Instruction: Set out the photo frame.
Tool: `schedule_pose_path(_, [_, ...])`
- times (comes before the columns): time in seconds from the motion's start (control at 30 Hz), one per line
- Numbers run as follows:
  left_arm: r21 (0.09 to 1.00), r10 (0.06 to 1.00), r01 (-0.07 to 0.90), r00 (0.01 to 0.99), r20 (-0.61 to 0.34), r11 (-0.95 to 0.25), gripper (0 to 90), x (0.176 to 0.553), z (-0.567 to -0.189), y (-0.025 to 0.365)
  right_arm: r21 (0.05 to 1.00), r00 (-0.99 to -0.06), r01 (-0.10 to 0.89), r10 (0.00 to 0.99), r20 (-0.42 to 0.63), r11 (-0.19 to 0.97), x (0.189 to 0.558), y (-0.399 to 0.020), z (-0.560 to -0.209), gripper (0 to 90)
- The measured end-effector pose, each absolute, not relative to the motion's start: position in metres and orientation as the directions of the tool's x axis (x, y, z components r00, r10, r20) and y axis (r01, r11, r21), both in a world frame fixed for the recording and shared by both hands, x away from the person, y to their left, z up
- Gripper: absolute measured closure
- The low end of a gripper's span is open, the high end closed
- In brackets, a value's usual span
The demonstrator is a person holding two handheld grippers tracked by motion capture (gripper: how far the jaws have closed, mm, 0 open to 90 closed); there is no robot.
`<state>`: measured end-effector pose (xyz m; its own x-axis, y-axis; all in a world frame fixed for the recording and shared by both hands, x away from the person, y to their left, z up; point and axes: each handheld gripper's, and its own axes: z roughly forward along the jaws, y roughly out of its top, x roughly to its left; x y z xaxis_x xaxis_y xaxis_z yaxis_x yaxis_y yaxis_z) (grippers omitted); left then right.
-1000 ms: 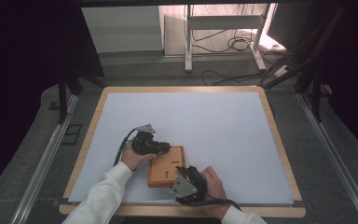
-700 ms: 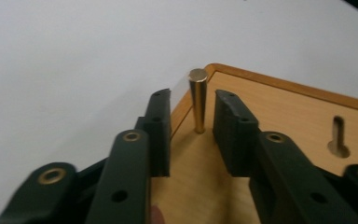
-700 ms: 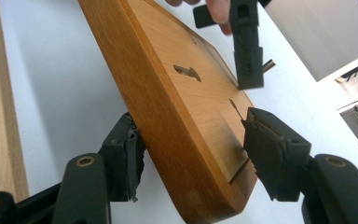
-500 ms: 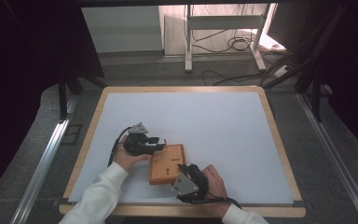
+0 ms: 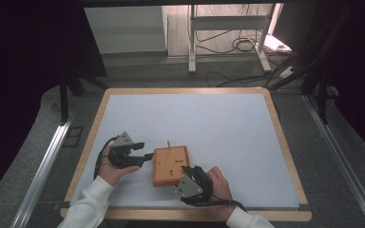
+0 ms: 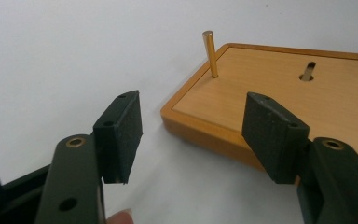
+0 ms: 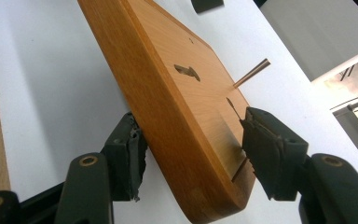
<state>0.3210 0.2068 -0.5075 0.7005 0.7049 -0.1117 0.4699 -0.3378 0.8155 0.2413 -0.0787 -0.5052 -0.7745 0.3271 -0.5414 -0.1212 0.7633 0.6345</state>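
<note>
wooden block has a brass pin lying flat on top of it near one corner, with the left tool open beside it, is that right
Not quite: the brass pin is not lying flat. It stands upright in a hole near one corner of the wooden block, as the left gripper view shows. The rest holds: the left tool, whose jaws have just been opening, is open beside the block with nothing between its pads.

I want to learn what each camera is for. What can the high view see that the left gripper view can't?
High view alone: the whole wood-rimmed table, the person's sleeves and both hands, the right gripper at the near edge of the wooden block, and the floor cables behind. Left gripper view alone: the left gripper close up, its jaws just opened, nothing between them, and the slot in the block's top. Both: the block and its upright brass pin on the white surface.
</note>
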Motion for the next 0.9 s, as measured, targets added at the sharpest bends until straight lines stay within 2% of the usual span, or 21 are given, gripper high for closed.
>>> schedule_pose_path(0.3, [0.795, 0.732, 0.514, 0.667, -0.136, -0.322, 36.2, 0.322, -0.517, 0.217, 0.632, -0.771, -0.126, 0.325, -0.547, 0.765, 0.244, -0.078, -0.501, 43.4])
schedule_pose_path(0.9, [0.782, 0.732, 0.527, 0.667, -0.138, -0.333, 35.4, 0.325, -0.523, 0.218, 0.615, -0.79, -0.137, 0.289, -0.541, 0.777, 0.257, -0.08, -0.484, 48.6])
